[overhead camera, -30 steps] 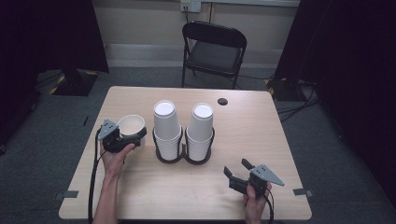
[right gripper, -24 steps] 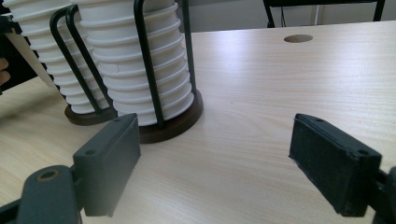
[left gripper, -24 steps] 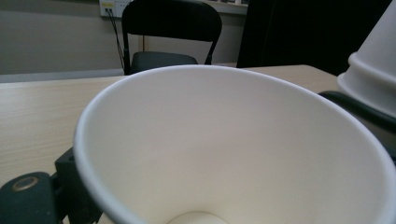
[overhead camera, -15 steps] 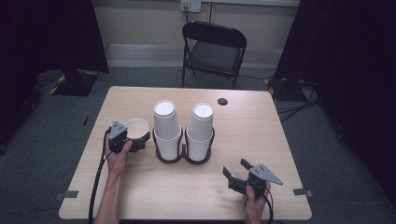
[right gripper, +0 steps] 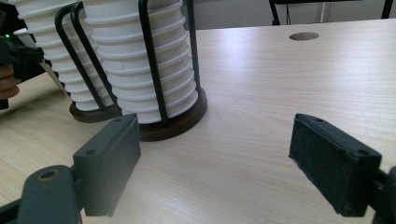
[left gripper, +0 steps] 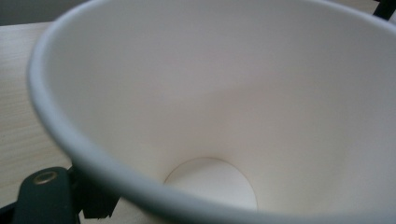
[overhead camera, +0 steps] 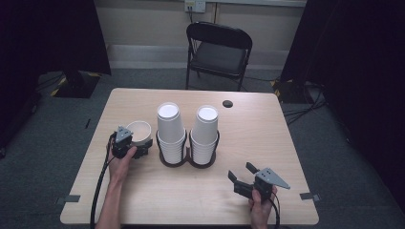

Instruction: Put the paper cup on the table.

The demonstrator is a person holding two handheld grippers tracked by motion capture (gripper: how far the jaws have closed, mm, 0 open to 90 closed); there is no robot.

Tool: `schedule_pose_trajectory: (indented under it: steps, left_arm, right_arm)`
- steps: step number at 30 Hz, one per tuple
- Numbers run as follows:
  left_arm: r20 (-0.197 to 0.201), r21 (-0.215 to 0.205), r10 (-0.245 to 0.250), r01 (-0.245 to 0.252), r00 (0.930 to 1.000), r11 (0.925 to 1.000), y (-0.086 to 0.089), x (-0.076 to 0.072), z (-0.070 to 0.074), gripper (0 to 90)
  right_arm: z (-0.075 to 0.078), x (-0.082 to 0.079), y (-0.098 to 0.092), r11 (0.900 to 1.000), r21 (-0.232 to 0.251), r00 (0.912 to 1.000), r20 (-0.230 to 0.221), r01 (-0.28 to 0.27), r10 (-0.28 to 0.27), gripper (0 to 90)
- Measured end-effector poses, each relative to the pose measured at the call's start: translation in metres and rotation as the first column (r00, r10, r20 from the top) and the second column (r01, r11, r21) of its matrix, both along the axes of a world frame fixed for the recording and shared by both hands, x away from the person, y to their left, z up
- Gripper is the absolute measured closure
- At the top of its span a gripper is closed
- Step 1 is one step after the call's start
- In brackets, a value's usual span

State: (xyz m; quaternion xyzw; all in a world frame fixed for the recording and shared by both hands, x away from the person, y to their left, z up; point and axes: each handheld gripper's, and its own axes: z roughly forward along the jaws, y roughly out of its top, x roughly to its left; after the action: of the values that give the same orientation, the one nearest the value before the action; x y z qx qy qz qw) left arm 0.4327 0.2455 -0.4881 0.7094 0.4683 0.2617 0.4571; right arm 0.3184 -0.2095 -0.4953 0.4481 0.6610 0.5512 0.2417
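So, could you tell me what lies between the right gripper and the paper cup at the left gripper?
In the high view, the two cup stacks in their holder stand between the right gripper and the paper cup.

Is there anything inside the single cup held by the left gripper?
Nothing: the cup shows bare white walls and a bare round bottom. The near rim hides part of that bottom. The left gripper has just been closing on it.

White paper cup (overhead camera: 139, 132), single, upright, mouth open upward, empty: bare white walls and round flat bottom plain in the left gripper view (left gripper: 219, 116). Rolled rim intact. Placed on the left part of the surface, just beside the left of two cup stacks (overhead camera: 170, 129), slightly apart from it.
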Motion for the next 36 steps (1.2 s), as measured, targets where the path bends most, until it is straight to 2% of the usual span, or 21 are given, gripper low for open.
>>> schedule_pose_trajectory:
  steps: [1, 3, 5, 6, 7, 8, 10, 13, 15, 18, 22, 24, 30, 33, 34, 36]
  left_arm:
    - [-0.005, 0.008, 0.002, -0.002, 1.0000, 1.0000, 0.001, -0.001, -0.001, 14.8]
    - [-0.021, -0.007, 0.002, -0.002, 0.9998, 1.0000, 0.001, -0.002, -0.004, 15.3]
    - [-0.034, 0.011, 0.002, -0.002, 0.9994, 0.9999, 0.002, -0.004, -0.008, 15.5]
    - [-0.045, 0.007, 0.002, -0.002, 0.9990, 1.0000, 0.003, -0.004, -0.008, 15.5]
    - [-0.039, -0.001, 0.004, -0.004, 0.9992, 1.0000, 0.003, -0.005, -0.008, 15.5]
    - [-0.034, 0.013, 0.011, -0.010, 0.9994, 0.9999, 0.003, -0.006, -0.007, 15.5]
    - [-0.031, -0.018, 0.012, -0.012, 0.9995, 0.9998, 0.002, -0.008, -0.007, 15.2]
    - [-0.024, 0.024, 0.020, -0.019, 0.9995, 0.9995, 0.001, -0.013, -0.008, 15.6]
    - [-0.011, -0.007, 0.031, -0.031, 0.9995, 0.9995, 0.002, -0.015, -0.008, 15.6]
    - [-0.006, 0.008, 0.028, -0.028, 0.9996, 0.9996, 0.003, -0.019, -0.006, 15.5]
    - [-0.001, -0.002, 0.045, -0.045, 0.9990, 0.9990, 0.001, -0.025, -0.007, 15.4]
    - [0.005, 0.017, 0.043, -0.043, 0.9991, 0.9989, -0.001, -0.028, -0.008, 15.5]
    - [0.016, -0.013, 0.044, -0.044, 0.9989, 0.9989, 0.001, -0.038, -0.006, 15.4]
    - [0.012, -0.013, 0.050, -0.050, 0.9987, 0.9987, 0.003, -0.043, -0.006, 15.5]
    - [0.016, -0.022, 0.052, -0.052, 0.9985, 0.9984, 0.003, -0.045, -0.006, 15.5]
    - [0.026, -0.013, 0.048, -0.047, 0.9985, 0.9988, 0.003, -0.049, -0.005, 15.5]
  right_arm:
    - [0.000, 0.000, 0.000, 1.000, 0.003, 1.0000, -0.005, 0.004, -0.004, 15.9]
    - [0.000, 0.000, 0.000, 1.000, 0.000, 1.0000, -0.005, 0.000, 0.000, 15.9]
    - [0.000, 0.001, 0.000, 1.000, 0.000, 0.9999, -0.011, 0.001, -0.001, 15.8]
    - [0.000, 0.001, 0.000, 1.000, 0.002, 0.9999, -0.014, 0.000, 0.000, 15.9]
    - [0.000, 0.001, 0.000, 1.000, 0.003, 0.9999, -0.016, -0.001, 0.001, 15.9]
    - [0.000, 0.001, 0.000, 1.000, 0.003, 0.9999, -0.016, -0.001, 0.001, 15.9]
    - [0.000, 0.001, 0.000, 1.000, 0.003, 0.9999, -0.017, -0.001, 0.001, 15.9]
    - [0.000, 0.001, 0.000, 1.000, 0.005, 0.9999, -0.015, 0.000, 0.000, 15.9]
    - [0.000, 0.001, 0.000, 1.000, 0.007, 0.9999, -0.012, 0.000, 0.000, 15.9]
    - [0.000, 0.001, -0.001, 1.000, 0.010, 0.9999, -0.013, -0.002, 0.002, 15.9]
    - [0.000, 0.001, 0.000, 1.000, 0.002, 0.9999, -0.014, -0.007, 0.007, 15.8]
    - [0.000, 0.001, 0.001, 1.000, -0.005, 0.9999, -0.014, -0.007, 0.007, 15.7]
    - [0.000, 0.001, 0.001, 1.000, -0.010, 0.9998, -0.012, -0.018, 0.018, 15.7]
    - [0.000, 0.001, 0.001, 1.000, -0.009, 0.9998, -0.012, -0.018, 0.018, 15.7]
    - [0.000, 0.001, 0.001, 1.000, -0.009, 0.9998, -0.011, -0.018, 0.018, 15.7]
    - [0.000, 0.001, 0.001, 1.000, -0.010, 0.9998, -0.011, -0.018, 0.018, 15.7]
